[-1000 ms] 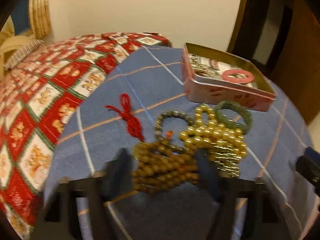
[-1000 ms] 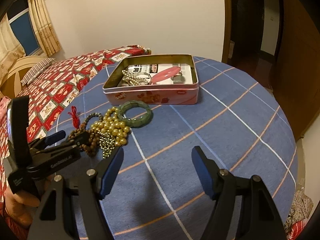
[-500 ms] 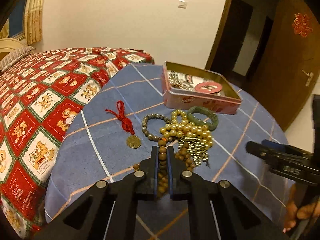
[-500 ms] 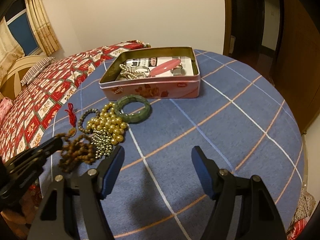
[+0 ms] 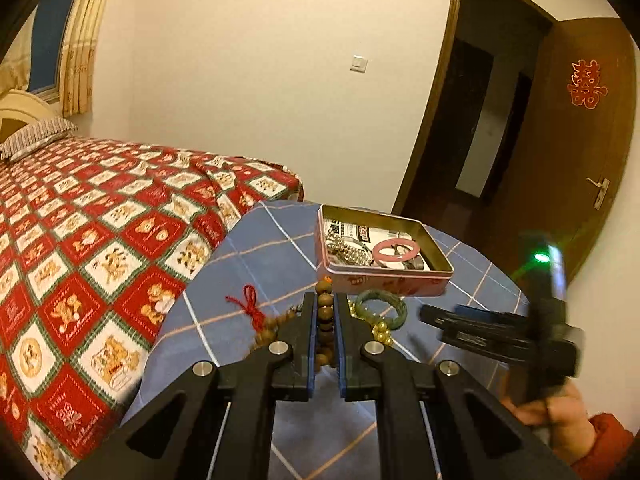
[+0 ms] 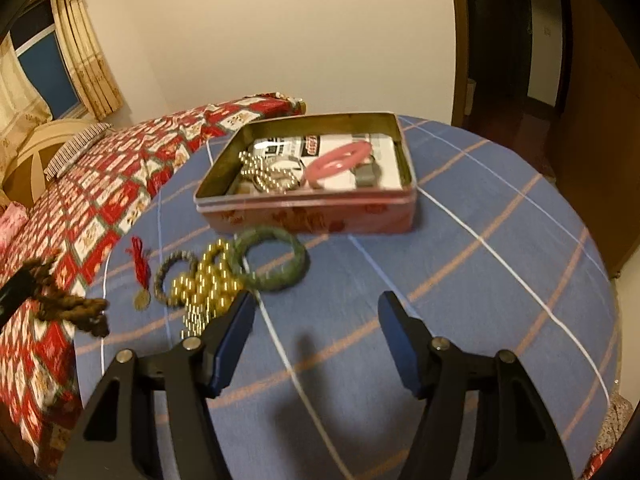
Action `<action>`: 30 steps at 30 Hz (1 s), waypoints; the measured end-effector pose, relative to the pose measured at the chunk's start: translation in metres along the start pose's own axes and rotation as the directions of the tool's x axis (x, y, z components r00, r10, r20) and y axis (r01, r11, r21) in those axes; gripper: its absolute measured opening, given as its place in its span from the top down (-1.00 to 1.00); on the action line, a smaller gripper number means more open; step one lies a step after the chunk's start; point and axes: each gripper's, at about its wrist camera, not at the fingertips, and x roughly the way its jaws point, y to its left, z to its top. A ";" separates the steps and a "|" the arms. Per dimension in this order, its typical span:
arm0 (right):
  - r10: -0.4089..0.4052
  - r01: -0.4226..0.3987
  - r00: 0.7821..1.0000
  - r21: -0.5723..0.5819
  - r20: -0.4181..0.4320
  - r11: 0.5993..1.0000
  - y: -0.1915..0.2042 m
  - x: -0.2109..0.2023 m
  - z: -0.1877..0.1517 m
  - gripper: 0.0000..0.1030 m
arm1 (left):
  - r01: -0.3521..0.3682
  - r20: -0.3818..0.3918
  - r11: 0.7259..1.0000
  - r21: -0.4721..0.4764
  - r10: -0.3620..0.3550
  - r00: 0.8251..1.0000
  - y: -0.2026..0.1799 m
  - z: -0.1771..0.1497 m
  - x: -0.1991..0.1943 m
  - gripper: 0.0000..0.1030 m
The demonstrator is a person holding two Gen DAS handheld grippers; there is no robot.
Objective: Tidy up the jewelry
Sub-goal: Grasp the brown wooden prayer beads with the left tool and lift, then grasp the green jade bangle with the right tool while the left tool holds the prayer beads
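The left gripper point(image 5: 324, 312) had clamped its jaws on the brown bead string point(image 5: 325, 316) and lifted it clear of the blue tablecloth point(image 6: 460, 280), where a second before it lay in the pile. Ahead of it and slightly right stood the pink tin point(image 5: 384, 280), 1 pink bangle point(image 5: 396, 250) already inside; my guess was the string went there next. The right gripper point(image 6: 316, 332) hovered with nothing between its jaws, which had just been narrowing, with the green bangle point(image 6: 272, 260) just ahead of its left finger.

Right gripper point(image 6: 316, 326): hovering over the tablecloth point(image 6: 480, 280), jaws closing, nothing between.
Tin point(image 6: 308, 208): holding a pink bangle point(image 6: 338, 162).
Green bangle point(image 6: 272, 258): lying beside gold beads point(image 6: 208, 284).
Brown beads point(image 6: 76, 308): dangling at left.
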 end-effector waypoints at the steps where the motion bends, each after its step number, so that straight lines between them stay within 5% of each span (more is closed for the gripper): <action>1: -0.002 0.002 1.000 -0.007 -0.006 1.000 0.002 0.008 0.005 -0.22 | -0.002 -0.001 1.000 0.005 0.002 1.000 -0.001 0.000 0.001 0.87; 10: -0.090 0.081 0.993 -0.109 -0.082 0.991 0.022 0.063 0.017 0.13 | -0.006 -0.029 1.000 -0.001 0.006 1.000 0.001 -0.001 0.015 0.88; 12: -0.120 0.109 0.990 -0.136 -0.075 0.985 0.026 0.063 0.016 0.31 | -0.007 -0.034 1.000 0.000 0.007 0.999 0.000 -0.001 0.016 0.87; 14: -0.140 0.127 0.988 -0.161 -0.071 0.979 0.028 0.062 0.014 0.72 | -0.006 -0.034 1.000 0.000 0.006 0.999 0.000 -0.001 0.017 0.87; 30: -0.132 0.134 0.991 -0.061 0.034 0.989 0.008 -0.016 0.012 0.80 | 0.036 0.007 0.999 0.020 -0.036 0.999 -0.026 0.002 -0.002 0.87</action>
